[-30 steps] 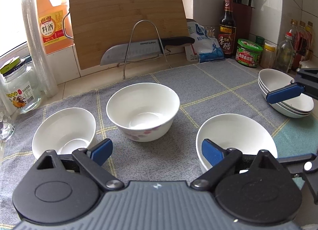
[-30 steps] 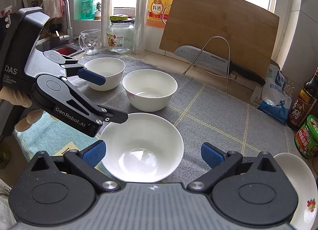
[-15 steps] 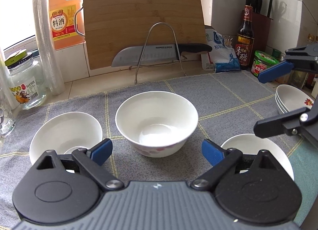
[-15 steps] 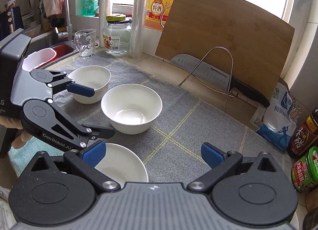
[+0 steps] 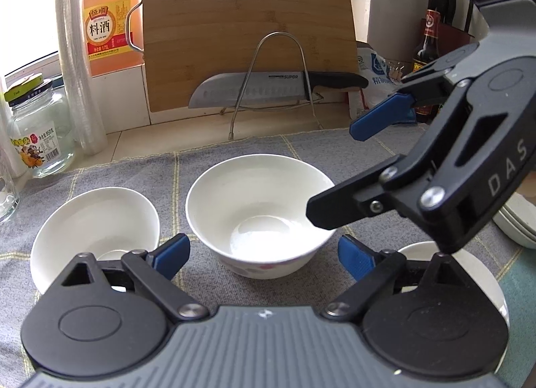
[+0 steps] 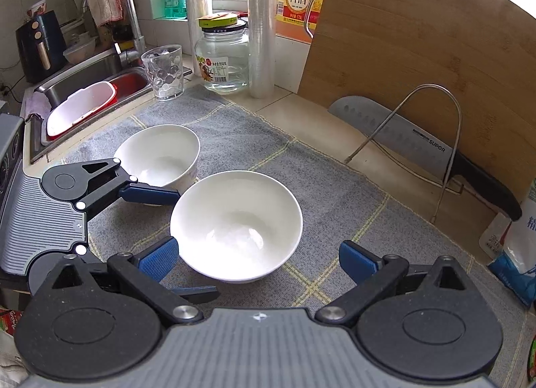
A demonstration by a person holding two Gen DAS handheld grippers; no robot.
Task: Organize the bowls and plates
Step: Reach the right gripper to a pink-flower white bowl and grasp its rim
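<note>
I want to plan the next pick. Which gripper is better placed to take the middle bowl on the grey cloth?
Probably the right gripper: its open jaws sit close around the middle bowl. The left gripper, also open, faces the same bowl but stands a little back from it.

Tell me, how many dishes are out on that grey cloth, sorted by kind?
Separate white bowls: 3 (left bowl, middle bowl, near-right bowl)
Stacks of shallow white dishes: 1 (stack at the right edge; how many are in it cannot be told)
Total: 4 groups, the stack counted once
</note>
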